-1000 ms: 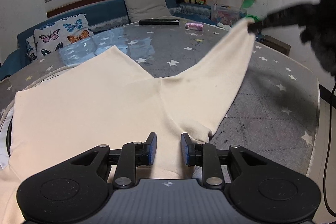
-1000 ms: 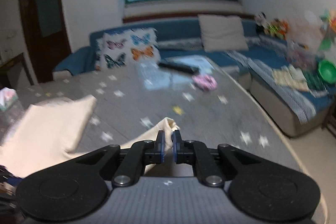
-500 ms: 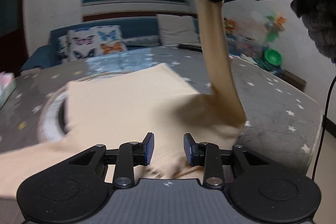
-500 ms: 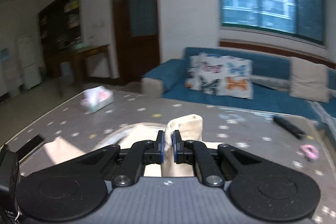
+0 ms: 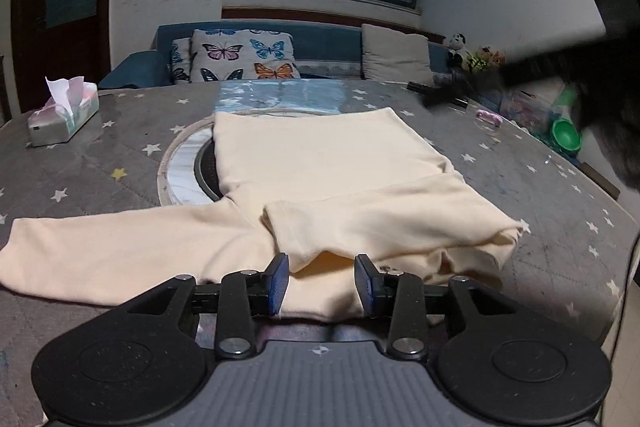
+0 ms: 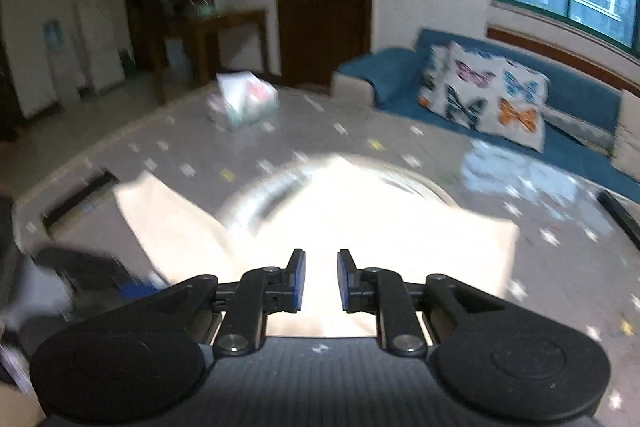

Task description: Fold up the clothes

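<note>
A cream long-sleeved top (image 5: 320, 179) lies spread on the grey star-print table. Its right sleeve (image 5: 384, 223) is folded across the body; its left sleeve (image 5: 112, 247) stretches out to the left. My left gripper (image 5: 322, 281) is open and empty, low at the near edge of the top. My right gripper (image 6: 321, 281) is open and empty above the top (image 6: 360, 211), which looks blurred and overexposed in the right wrist view. The right gripper also shows as a dark blur at the upper right of the left wrist view (image 5: 560, 67).
A tissue box (image 5: 62, 115) stands at the table's far left. A round turntable (image 5: 188, 171) lies partly under the top. A remote (image 5: 436, 93) and a pink object (image 5: 489, 117) lie far right. A blue sofa with butterfly cushions (image 5: 244, 55) is behind.
The right gripper carried the right sleeve up and over the body, let it go and opened. The sleeve now lies folded across. The left gripper stayed open near the hem.
</note>
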The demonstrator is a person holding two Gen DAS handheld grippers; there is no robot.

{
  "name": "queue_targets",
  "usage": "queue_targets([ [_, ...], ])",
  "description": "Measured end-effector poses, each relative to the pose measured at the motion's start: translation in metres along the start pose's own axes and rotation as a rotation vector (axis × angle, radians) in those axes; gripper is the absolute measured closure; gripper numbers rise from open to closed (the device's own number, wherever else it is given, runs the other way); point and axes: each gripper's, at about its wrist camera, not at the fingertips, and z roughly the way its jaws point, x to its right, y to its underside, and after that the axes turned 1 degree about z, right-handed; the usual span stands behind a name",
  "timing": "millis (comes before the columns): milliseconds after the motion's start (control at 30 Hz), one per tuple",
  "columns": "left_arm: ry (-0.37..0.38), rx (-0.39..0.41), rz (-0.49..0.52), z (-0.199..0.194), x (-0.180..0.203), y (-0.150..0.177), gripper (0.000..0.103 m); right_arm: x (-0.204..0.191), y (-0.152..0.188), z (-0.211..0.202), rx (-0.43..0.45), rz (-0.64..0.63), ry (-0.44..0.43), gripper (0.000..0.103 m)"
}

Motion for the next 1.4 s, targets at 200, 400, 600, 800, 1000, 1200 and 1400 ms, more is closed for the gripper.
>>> queue_targets([
  [200,-0.042,-0.022,-0.034,0.022,0.000,-0.015,0.066,0.032,0.050,0.013,-0.152,0.013,0.060,0.087],
  [400,-0.074,-0.067,-0.051,0.035,-0.007,-0.010,0.066,0.045,0.090,0.014,-0.186,0.066,0.044,0.087],
  [600,-0.068,-0.077,-0.015,0.038,-0.005,-0.009,0.070,0.050,0.082,0.010,-0.153,0.056,0.029,0.087],
  [800,-0.074,-0.068,0.006,0.038,0.002,-0.013,0.092,0.056,0.060,0.025,-0.086,0.043,0.067,0.086],
  [1000,-0.093,-0.032,0.039,0.029,0.002,-0.019,0.092,0.063,0.060,0.034,-0.107,-0.005,0.078,0.086],
  [1200,-0.109,-0.027,0.043,0.025,-0.006,-0.020,0.081,0.070,0.059,0.043,-0.127,-0.054,0.087,0.081],
  [1400,-0.147,0.018,-0.020,0.017,-0.032,-0.028,0.079,0.077,0.047,0.051,-0.150,-0.160,-0.006,0.078],
])
